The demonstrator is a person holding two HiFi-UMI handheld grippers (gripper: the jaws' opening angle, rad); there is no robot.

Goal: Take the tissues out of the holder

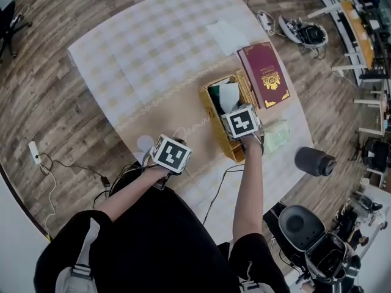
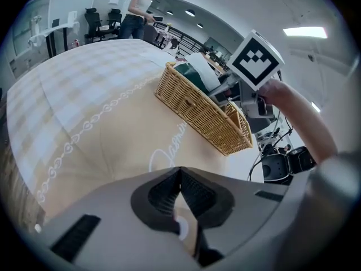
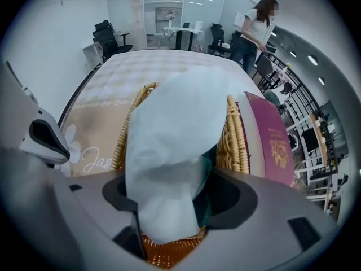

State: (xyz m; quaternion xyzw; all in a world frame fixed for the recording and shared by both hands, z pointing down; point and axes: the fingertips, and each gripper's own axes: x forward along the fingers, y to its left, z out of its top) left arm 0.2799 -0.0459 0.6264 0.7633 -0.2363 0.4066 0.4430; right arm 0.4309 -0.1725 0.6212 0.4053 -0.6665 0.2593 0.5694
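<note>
A wicker basket holder (image 1: 215, 124) stands on the checked tablecloth (image 1: 153, 47), with a white tissue (image 1: 229, 95) sticking up out of it. My right gripper (image 1: 237, 118) hovers over the basket's near end. In the right gripper view the tissue (image 3: 175, 145) rises between the jaws of the right gripper (image 3: 172, 199), which stand wide apart and do not press on it. My left gripper (image 1: 170, 153) rests low near the table's front edge, left of the basket (image 2: 197, 109). The left gripper (image 2: 180, 171) is shut with nothing held.
A dark red book (image 1: 266, 73) lies right of the basket, and a flat white sheet (image 1: 227, 35) lies beyond it. A pale green pack (image 1: 276, 134) sits by my right hand. A black cylinder (image 1: 314, 161) stands off the table's right edge. Cables trail below.
</note>
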